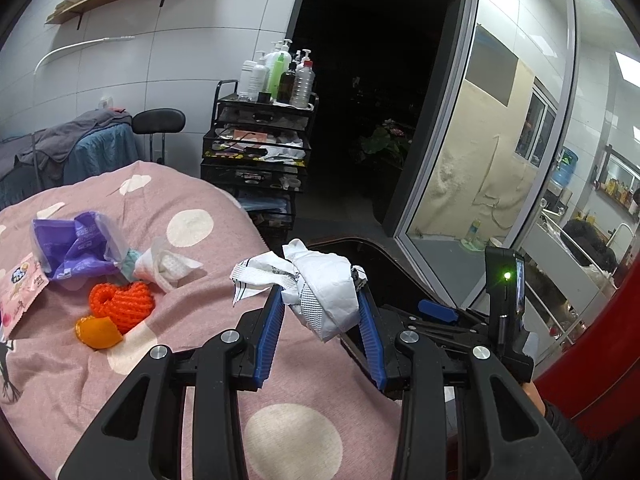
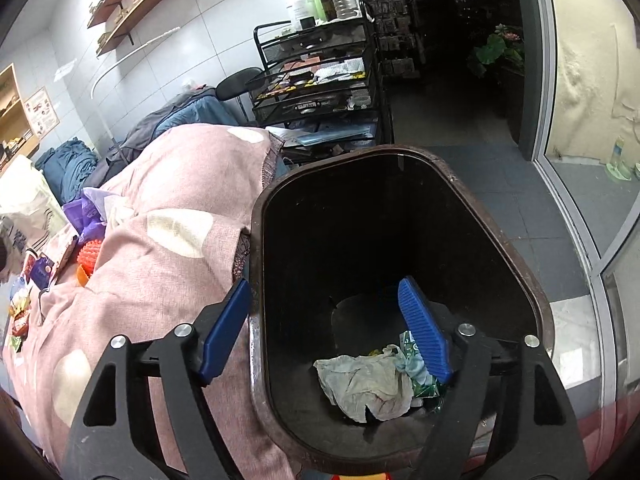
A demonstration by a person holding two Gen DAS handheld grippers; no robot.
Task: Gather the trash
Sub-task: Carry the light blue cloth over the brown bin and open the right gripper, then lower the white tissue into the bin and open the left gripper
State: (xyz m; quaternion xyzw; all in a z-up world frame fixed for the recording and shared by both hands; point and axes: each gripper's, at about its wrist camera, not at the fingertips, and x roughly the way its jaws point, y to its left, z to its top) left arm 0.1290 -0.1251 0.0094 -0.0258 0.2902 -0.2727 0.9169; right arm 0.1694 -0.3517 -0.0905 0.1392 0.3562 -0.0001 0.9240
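- The right gripper (image 2: 326,326) hangs over the mouth of the dark bin (image 2: 516,248), jaws spread wide with nothing between them, one finger inside the rim and one outside; I judge it has let go so its load falls in.
- On the bin's floor lie a crumpled grey rag (image 2: 366,386) and a green wrapper (image 2: 416,380), trash already collected.
- The left gripper (image 1: 320,300) has its jaws clenched on a crumpled white packet (image 1: 324,284), held clear of the bed beside the bin's edge, presumably waiting its turn to drop.
- The bin stands pressed against the bed, likely to keep each carry short.
- Farther along the pink spotted bedcover (image 1: 200,320) more trash waits: an orange peel (image 1: 98,332), an orange foam net (image 1: 122,304), a white wrapper (image 1: 164,266) and a purple packet (image 1: 76,248), bunched together.
- Beyond the bed stands a black mesh cart (image 1: 256,148) with bottles on top.
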